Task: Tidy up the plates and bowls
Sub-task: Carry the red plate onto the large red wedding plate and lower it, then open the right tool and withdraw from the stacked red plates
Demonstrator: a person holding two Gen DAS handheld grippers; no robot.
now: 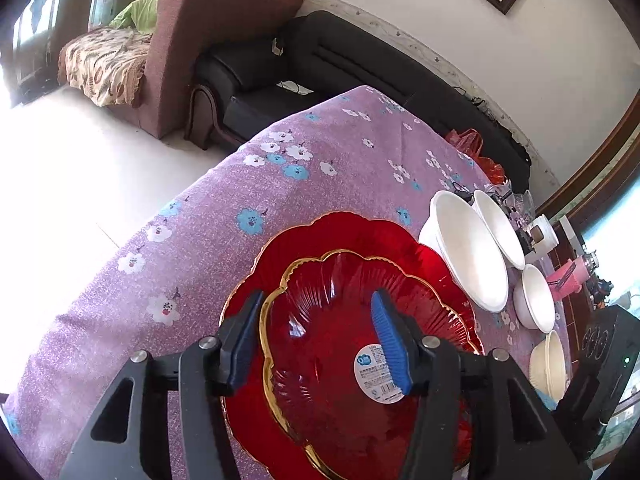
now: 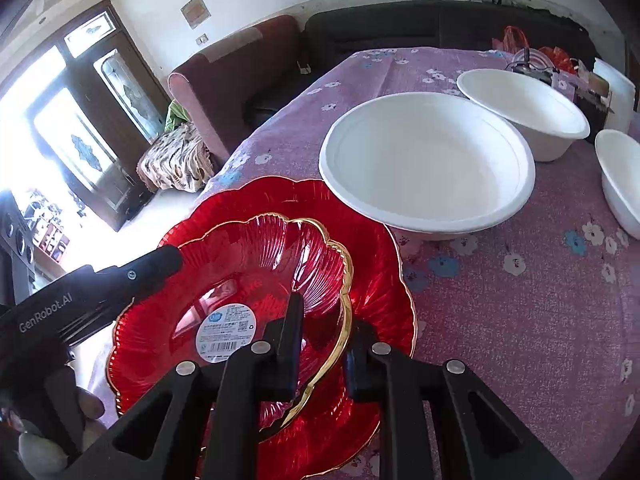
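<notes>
- Purple floral tablecloth [image 1: 224, 184] covers your table, with a maroon armchair [image 1: 188, 40] and a black sofa [image 1: 360, 64] behind it.
- Your small red plate [image 1: 332, 344] — scalloped, gold-rimmed, sticker [image 1: 378, 372] facing up — sits nested on the large red plate [image 1: 320, 232] near the table's edge.
- Neither plate has a clear long axis; both are roughly round and lie nearly flat, open side up.
- Your left gripper [image 1: 316, 340] is spread wide, one finger outside the small plate's rim, the other over its middle.
- Your right gripper [image 2: 324, 344] straddles the small plate's gold rim [image 2: 340, 340], fingers close on either side — whether they press it, you cannot tell.
- White bowls stand upright just beyond: a big bowl [image 2: 428, 164] beside the large plate, and a second bowl [image 2: 528, 112] and third bowl [image 2: 620, 176] farther along.
</notes>
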